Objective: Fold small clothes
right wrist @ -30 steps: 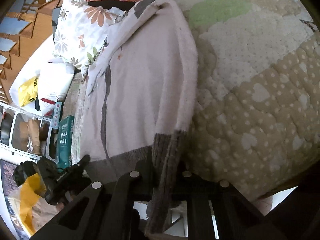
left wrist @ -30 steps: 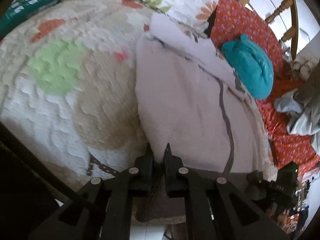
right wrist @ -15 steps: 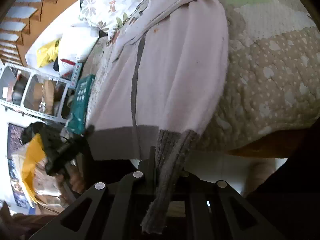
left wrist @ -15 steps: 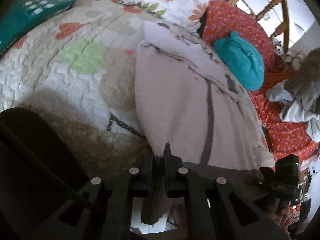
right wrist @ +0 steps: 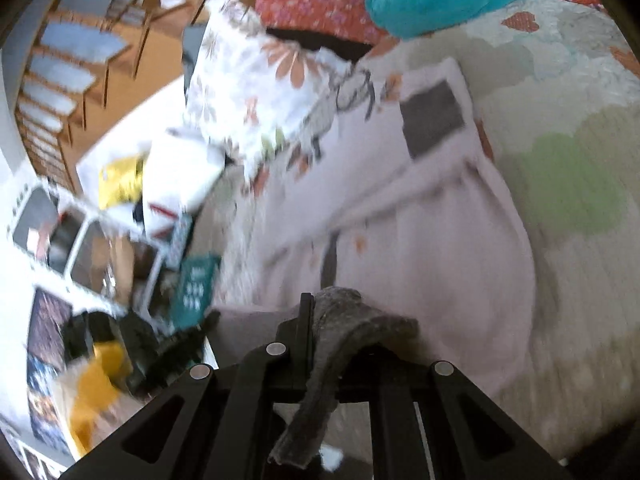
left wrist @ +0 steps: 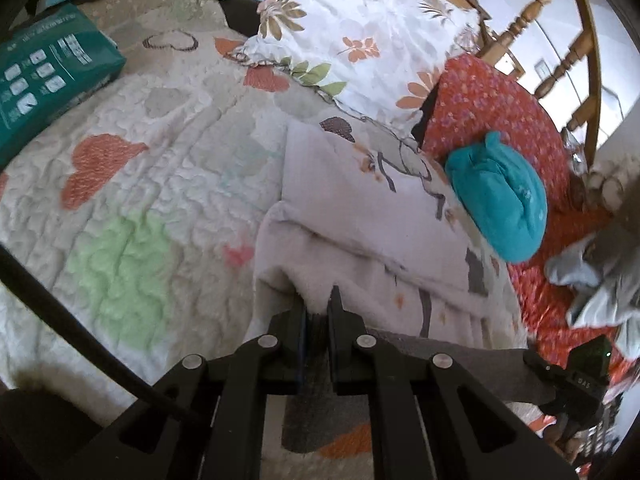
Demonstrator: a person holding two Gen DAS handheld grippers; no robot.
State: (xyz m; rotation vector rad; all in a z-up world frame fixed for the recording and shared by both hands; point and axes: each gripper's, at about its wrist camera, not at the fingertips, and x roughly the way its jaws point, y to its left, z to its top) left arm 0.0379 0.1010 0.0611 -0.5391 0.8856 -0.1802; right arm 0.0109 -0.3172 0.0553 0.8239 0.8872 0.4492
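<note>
A pale pink garment [left wrist: 360, 216] with grey trim lies on a quilted bedspread [left wrist: 132, 208]; it also shows in the right wrist view [right wrist: 432, 240], blurred. My left gripper [left wrist: 318, 304] is shut on the garment's lower edge, which is lifted and carried over the garment's body. My right gripper [right wrist: 316, 312] is shut on the grey hem band [right wrist: 340, 344], which drapes over its fingers. The other gripper [left wrist: 576, 380] shows at the right edge of the left wrist view.
A folded teal garment [left wrist: 500, 196] lies on a red floral cloth [left wrist: 492, 108] to the right. A floral pillow [left wrist: 360, 28] is at the head. A green packet [left wrist: 44, 76] sits at the left. Grey clothes [left wrist: 596, 280] pile at far right.
Both grippers have carried the gripped hem forward, from off the bed's front edge up over the garment, so its lower part now doubles over toward the collar. Both stay shut.
</note>
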